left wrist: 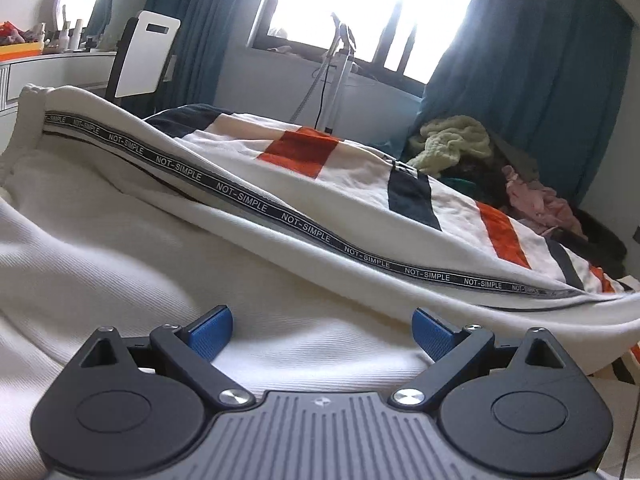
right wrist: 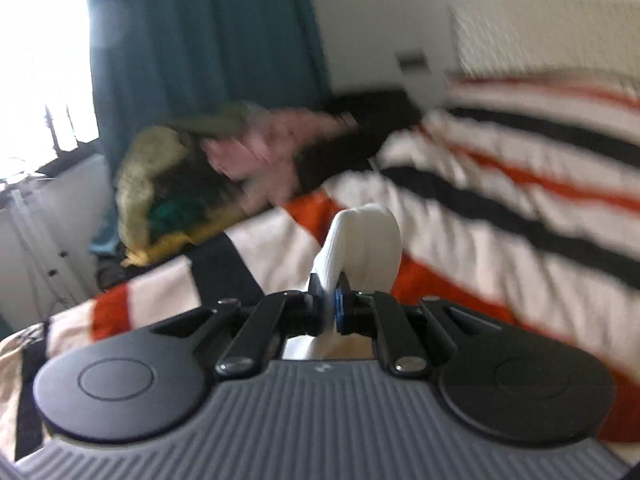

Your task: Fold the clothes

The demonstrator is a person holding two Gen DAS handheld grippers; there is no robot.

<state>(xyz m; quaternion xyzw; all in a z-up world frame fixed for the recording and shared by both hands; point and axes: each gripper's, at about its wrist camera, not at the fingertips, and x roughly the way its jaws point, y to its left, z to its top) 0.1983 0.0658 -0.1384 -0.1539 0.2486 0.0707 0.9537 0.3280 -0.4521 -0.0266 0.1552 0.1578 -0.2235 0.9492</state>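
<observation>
1. Two hand-held grippers are at work over one white garment (left wrist: pixel 132 248) lying on a bed with a striped blanket (left wrist: pixel 360 184); the task is folding it.
2. Garment location: the white ribbed cloth fills the near half of the left wrist view, and a raised fold carrying a black "NOT-SIMPLE" tape trim (left wrist: pixel 256 202) runs from far left to near right.
3. Right gripper (right wrist: pixel 334 304): fingers pressed together, pinching a bunched end of the white cloth (right wrist: pixel 364 240) that stands up beyond the tips.
4. Left gripper (left wrist: pixel 322 330): blue pads (left wrist: pixel 212 330) spread wide, nothing between them, poised low over the flat cloth and pointing slightly downward.
5. Risk, slip: the pinch seems to hold only a small bunch, and the blurred right view suggests a fast carry; a tug could pull the cloth free.
6. Risk, drag: with the left jaws holding nothing, the garment is not anchored, so the lifted end may haul the whole piece across the blanket and leave a crooked fold.
7. Risk, clutter: an unfolded clothes pile (right wrist: pixel 188 168) lies far left on the bed; a wide swing might brush it.
8. Right hand pose: angled slightly down over the blanket.
</observation>
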